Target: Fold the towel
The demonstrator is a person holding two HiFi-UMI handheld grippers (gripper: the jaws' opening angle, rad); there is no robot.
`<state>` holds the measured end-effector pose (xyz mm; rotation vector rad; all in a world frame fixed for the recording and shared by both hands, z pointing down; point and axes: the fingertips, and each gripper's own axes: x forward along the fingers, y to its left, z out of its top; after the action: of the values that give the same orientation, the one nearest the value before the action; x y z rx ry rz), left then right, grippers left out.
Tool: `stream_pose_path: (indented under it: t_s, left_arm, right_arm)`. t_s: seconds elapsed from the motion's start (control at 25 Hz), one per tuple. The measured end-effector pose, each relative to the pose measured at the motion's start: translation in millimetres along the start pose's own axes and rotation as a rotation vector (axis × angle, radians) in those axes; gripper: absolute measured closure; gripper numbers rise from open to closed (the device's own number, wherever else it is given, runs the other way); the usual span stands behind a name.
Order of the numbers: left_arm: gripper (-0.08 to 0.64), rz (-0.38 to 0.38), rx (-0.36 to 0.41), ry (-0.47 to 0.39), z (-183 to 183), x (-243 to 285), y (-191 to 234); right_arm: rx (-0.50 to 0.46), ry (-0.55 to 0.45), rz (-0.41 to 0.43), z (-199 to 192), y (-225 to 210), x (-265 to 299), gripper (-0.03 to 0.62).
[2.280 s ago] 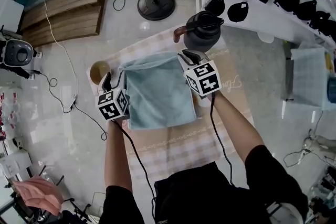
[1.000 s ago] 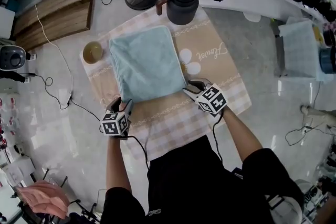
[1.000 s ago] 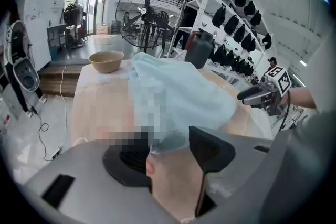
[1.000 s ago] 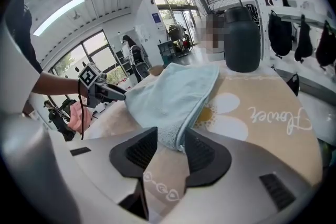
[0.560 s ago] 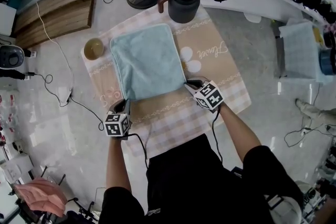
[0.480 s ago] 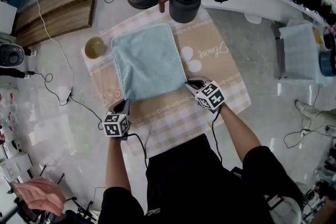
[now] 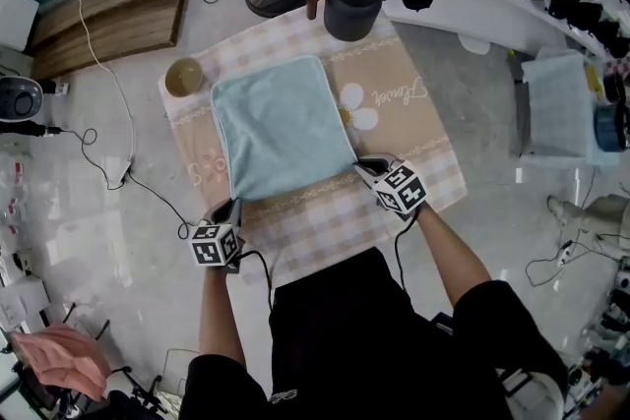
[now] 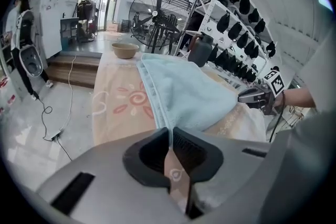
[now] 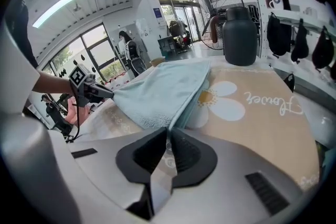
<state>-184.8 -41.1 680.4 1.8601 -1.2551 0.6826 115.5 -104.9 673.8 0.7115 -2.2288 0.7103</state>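
Head view: jug (image 7: 352, 3) and bowl (image 7: 184, 76) stand on the cloth (image 7: 418, 128) beyond the towel (image 7: 281, 128), clear of it. The pale-blue towel lies flat mid-cloth. The fingers of the left gripper (image 7: 233, 206) and right gripper (image 7: 363, 168), just closing, pinch its near corners.

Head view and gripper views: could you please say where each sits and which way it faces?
Head view: on the person's head, looking steeply down at the light blue towel on a checked beige cloth; shows both forearms, left gripper, right gripper.
Left gripper view: on that gripper, looking along its jaws, just closed on a towel corner, towards the right gripper and forearm.
Right gripper view: likewise, jaws just closed on the other near corner, facing the left gripper, forearm and a dark jug.
Both gripper views share the towel.
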Motion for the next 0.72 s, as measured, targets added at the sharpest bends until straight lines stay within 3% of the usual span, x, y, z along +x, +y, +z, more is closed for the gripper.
stream_pose_path:
  t_s: [0.72]
  left_arm:
    - [0.532,0.021,0.043,-0.001,-73.4,-43.6,-18.6]
  right_arm:
    - [-0.017,0.037,-0.053,-54.0,61.2,-27.2,0.56]
